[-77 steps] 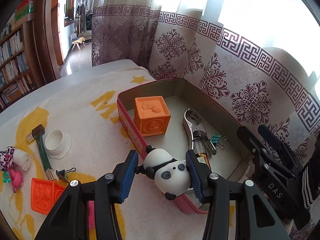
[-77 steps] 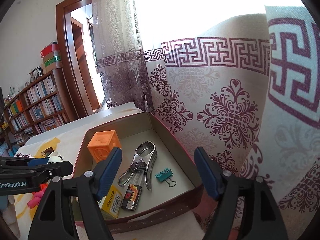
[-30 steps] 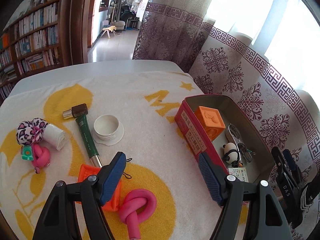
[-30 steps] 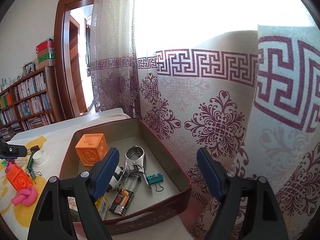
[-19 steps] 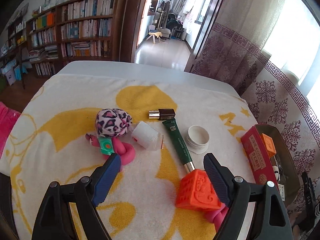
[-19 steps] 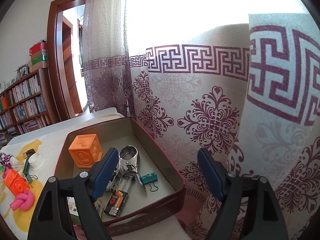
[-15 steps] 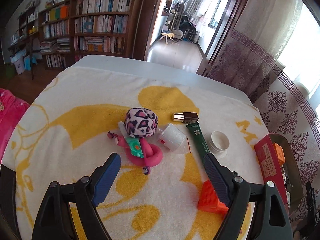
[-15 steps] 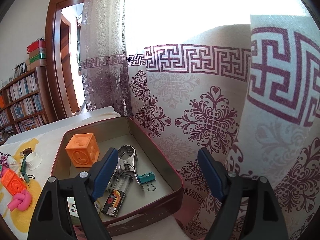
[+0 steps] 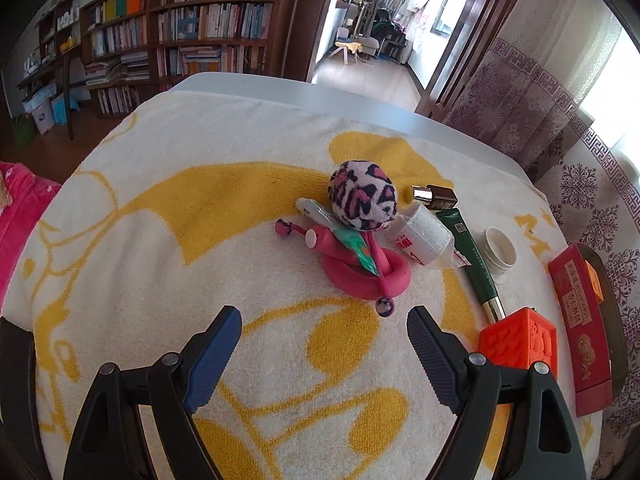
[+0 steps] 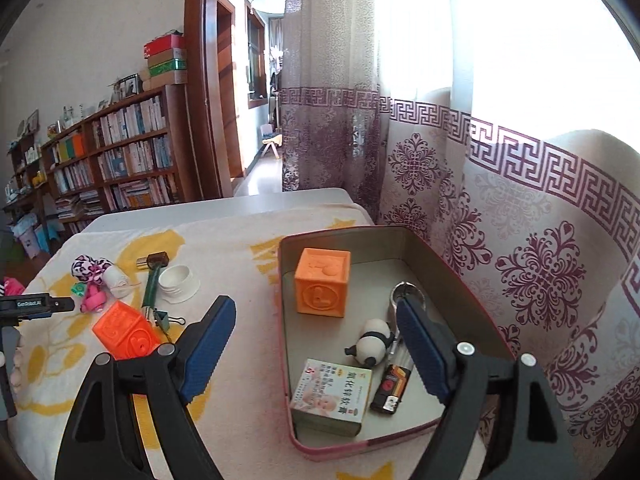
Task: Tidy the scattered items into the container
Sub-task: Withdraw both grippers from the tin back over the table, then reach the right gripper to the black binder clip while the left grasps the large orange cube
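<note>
Left hand-held gripper point(image 10: 60, 303) reads "GenRobot.AI"; lettering on the box point(image 10: 332, 396) is Chinese.

Counted 2 orange cubes point(image 10: 322, 282) point(image 10: 127, 335), 1 panda point(image 10: 372, 343), 1 tin point(image 10: 472, 304), 1 leopard ball point(image 9: 362, 194), 1 green tube point(image 9: 472, 256), 1 binder clip point(image 10: 163, 318).

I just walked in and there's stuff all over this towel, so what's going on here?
A person with a handheld gripper in each hand is tidying loose items into the red tin. It already holds an orange block, a panda toy, a small box and a few other bits. Both grippers are open and empty. The left gripper faces the pile around the leopard-print ball and pink toy; its jaws have just been opening. The right gripper hangs over the tin's left wall.
</note>
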Available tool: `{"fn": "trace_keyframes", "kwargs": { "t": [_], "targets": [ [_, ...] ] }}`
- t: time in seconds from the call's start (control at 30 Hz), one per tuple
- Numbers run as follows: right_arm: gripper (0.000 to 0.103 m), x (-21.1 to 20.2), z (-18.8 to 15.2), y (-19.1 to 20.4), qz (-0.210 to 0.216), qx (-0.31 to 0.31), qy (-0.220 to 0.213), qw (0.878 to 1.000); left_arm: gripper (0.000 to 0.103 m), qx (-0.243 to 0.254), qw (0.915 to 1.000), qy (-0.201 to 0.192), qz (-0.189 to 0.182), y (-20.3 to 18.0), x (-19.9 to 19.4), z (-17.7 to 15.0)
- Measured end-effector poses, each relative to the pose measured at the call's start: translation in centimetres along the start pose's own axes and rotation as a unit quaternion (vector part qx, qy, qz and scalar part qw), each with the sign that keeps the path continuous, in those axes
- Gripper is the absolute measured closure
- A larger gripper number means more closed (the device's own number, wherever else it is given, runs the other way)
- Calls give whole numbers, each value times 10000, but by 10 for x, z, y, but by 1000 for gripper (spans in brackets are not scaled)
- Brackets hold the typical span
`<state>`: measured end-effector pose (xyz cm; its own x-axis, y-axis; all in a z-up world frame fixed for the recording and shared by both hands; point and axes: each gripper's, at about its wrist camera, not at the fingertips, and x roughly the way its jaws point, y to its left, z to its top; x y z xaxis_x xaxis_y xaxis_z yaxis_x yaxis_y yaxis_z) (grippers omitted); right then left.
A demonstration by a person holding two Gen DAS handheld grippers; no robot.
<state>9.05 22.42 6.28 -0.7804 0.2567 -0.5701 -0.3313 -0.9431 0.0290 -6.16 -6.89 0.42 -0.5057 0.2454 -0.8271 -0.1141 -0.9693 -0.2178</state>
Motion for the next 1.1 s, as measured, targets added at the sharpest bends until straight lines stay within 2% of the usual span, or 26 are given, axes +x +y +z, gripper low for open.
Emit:
{"fn": "trace_keyframes", "kwargs": {
  "t": [0.1, 0.2, 0.3, 0.5, 0.67, 0.73, 0.8, 0.83, 0.87, 0.9, 0.93, 0.97, 1.07, 1.1],
  "targets": [
    [17, 25, 8, 32, 848, -73, 523, 9950, 16, 15, 10000, 11, 57, 4, 2, -2],
    [17, 51, 11, 54, 1298, 100, 953, 9869, 16, 10, 10000, 66, 58, 8, 5, -6],
    [17, 73, 9, 71, 1143, 114, 1155, 9866, 16, -34, 9999, 128, -11, 10, 7, -6],
    [17, 97, 1, 91, 488, -474, 1262, 9897, 16, 17, 9997, 206, -91, 11, 7, -9],
    [17, 100, -3, 100, 386, -745, 1243, 9887, 16, 135, 9991, 242, -317, 6, 3, -12],
    [17, 99, -2, 102, 469, -758, 1234, 9883, 16, 159, 9989, 238, -379, 2, 1, -13],
    [18, 99, 1, 100, 849, -542, 1319, 9861, 16, 156, 9987, 237, -412, 1, 0, -13],
    [18, 100, 2, 96, 1312, -268, 1403, 9810, 16, 142, 9986, 243, -446, 1, 0, -14],
    [17, 102, 3, 92, 2007, 69, 1582, 9668, 16, 119, 9985, 247, -483, 1, 0, -14],
    [17, 107, 2, 90, 2770, 402, 1840, 9422, 16, 93, 9983, 246, -513, 1, 0, -14],
    [17, 110, 0, 91, 3279, 648, 2010, 9208, 16, 70, 9982, 242, -538, 1, -1, -14],
    [17, 111, -1, 93, 3392, 707, 2022, 9160, 16, 53, 9981, 235, -560, 1, -1, -14],
    [17, 109, -1, 97, 2891, 395, 1762, 9401, 16, 9, 9981, 185, -595, 1, -3, -13],
    [17, 112, -1, 94, 2932, 519, 1790, 9377, 16, -11, 9980, 176, -614, 1, -3, -14]
  ]
}}
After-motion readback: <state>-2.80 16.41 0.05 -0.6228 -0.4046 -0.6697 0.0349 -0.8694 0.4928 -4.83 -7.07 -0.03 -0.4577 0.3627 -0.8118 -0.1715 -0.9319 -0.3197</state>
